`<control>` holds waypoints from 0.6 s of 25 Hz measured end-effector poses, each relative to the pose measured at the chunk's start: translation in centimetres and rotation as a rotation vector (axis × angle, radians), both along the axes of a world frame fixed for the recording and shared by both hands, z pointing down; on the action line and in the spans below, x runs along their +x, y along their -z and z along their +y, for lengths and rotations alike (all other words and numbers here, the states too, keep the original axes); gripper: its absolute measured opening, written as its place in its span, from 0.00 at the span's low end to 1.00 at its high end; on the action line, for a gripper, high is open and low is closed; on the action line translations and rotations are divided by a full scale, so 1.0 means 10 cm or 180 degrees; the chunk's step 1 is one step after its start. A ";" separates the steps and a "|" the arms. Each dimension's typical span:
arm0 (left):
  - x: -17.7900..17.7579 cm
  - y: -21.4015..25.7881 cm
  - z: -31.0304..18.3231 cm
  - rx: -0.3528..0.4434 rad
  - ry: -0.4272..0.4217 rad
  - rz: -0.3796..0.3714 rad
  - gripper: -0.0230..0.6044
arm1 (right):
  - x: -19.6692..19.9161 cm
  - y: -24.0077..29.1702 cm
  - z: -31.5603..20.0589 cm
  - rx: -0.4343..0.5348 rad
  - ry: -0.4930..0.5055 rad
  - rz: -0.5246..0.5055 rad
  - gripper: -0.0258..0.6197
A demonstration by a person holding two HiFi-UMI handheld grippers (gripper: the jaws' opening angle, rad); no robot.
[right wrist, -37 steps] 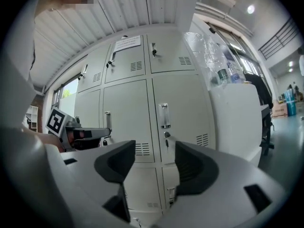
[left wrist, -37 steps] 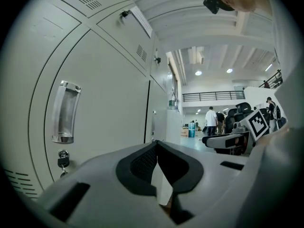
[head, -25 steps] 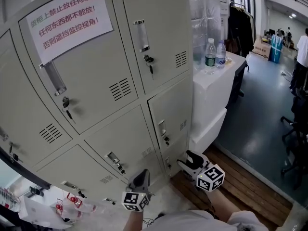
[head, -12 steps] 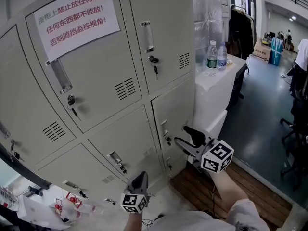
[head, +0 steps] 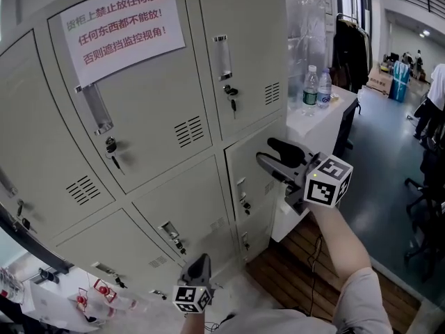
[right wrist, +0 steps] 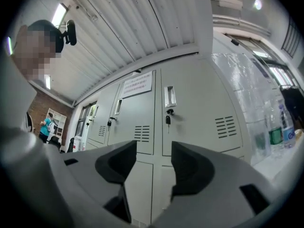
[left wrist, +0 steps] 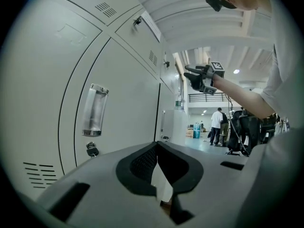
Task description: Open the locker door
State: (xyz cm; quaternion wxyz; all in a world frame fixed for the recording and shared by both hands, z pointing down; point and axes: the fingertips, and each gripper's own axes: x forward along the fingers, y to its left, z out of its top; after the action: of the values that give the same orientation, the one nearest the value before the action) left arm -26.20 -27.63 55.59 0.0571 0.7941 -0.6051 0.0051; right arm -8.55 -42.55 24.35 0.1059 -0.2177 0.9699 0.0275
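A bank of grey lockers fills the head view. The upper right locker door [head: 243, 47] has a clear recessed handle [head: 222, 57] and a key [head: 231, 94] hanging in its lock. My right gripper [head: 267, 152] is raised in front of the door below it, open and holding nothing, a short way off the metal. In the right gripper view that same door [right wrist: 194, 113] shows beyond the spread jaws, with its handle [right wrist: 169, 95] and key [right wrist: 167, 116]. My left gripper [head: 199, 264] hangs low by the bottom lockers, shut on nothing, beside a lower handle [left wrist: 95, 110].
A white paper sign with red print [head: 124, 23] is stuck on the upper middle door. Right of the lockers stands a white counter [head: 316, 117] with two water bottles [head: 317, 88]. Beyond it are hanging clothes, office chairs and people.
My right gripper has risen from near the bottom lockers to the middle row, closer to the doors. The left gripper has stayed low and shut.
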 end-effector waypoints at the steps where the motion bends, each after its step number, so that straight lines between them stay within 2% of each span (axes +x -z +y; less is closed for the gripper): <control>1: -0.02 -0.02 0.01 -0.0012 0.0009 0.0009 0.05 | -0.02 0.08 -0.01 0.0024 0.0044 -0.0012 0.39; 8: -0.09 -0.02 0.00 -0.0017 0.0043 0.0030 0.05 | -0.18 0.58 -0.13 0.0265 0.0171 0.0109 0.39; 15: -0.16 -0.04 0.01 -0.0016 0.0081 0.0056 0.05 | -0.37 0.98 -0.28 0.0276 0.0470 0.0199 0.37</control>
State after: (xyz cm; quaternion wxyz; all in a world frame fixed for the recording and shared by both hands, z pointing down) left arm -27.81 -27.54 55.98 0.0645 0.7862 -0.6147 -0.0010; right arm -12.22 -45.33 14.52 0.0867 -0.1398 0.9840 0.0683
